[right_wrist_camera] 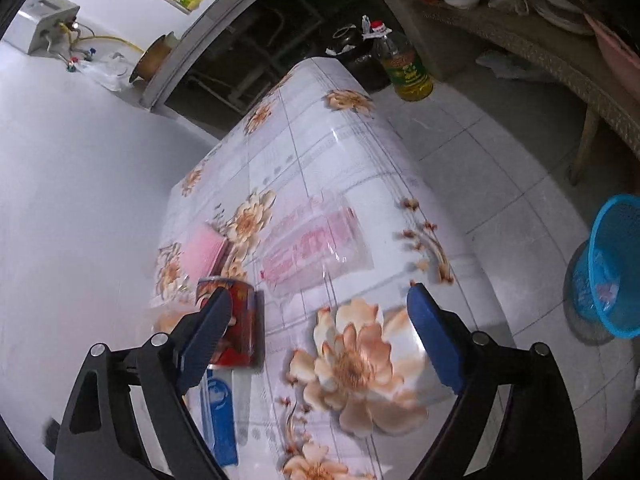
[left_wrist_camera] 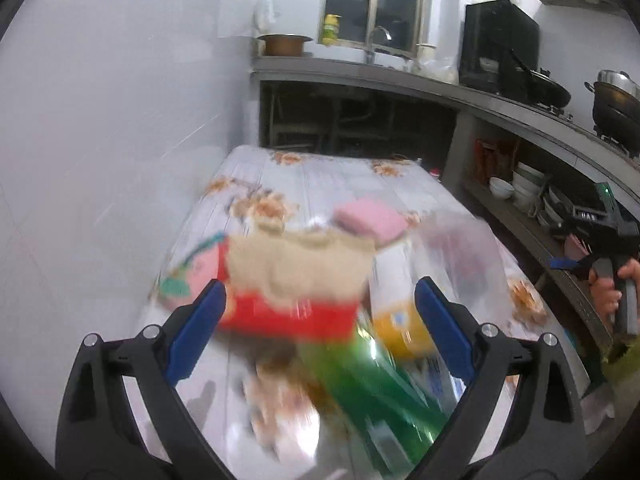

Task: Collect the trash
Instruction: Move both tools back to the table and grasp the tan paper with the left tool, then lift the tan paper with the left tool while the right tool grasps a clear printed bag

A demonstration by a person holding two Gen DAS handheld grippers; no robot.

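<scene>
In the left wrist view, blurred, my left gripper point(left_wrist_camera: 320, 316) is open over the floral table point(left_wrist_camera: 304, 184). Just ahead of its fingers lie a red box with a beige top point(left_wrist_camera: 288, 292), a green bottle point(left_wrist_camera: 380, 380), an orange-yellow wrapper point(left_wrist_camera: 400, 332), a pink sponge point(left_wrist_camera: 370, 220) and a clear plastic bag point(left_wrist_camera: 460, 256). My right gripper point(right_wrist_camera: 320, 332) is open above the bare cloth, with nothing between its fingers. A red can point(right_wrist_camera: 236, 320) lies behind its left finger. Beyond are a clear bag with pink print point(right_wrist_camera: 316, 248), the pink sponge point(right_wrist_camera: 204, 248) and a blue wrapper point(right_wrist_camera: 220, 412).
A blue mesh basket point(right_wrist_camera: 612, 264) stands on the tiled floor right of the table. An oil bottle point(right_wrist_camera: 404, 68) stands on the floor past the far end. A counter point(left_wrist_camera: 500, 100) with pots and shelves of bowls runs along the right. A hand point(left_wrist_camera: 608, 292) holds the other gripper there.
</scene>
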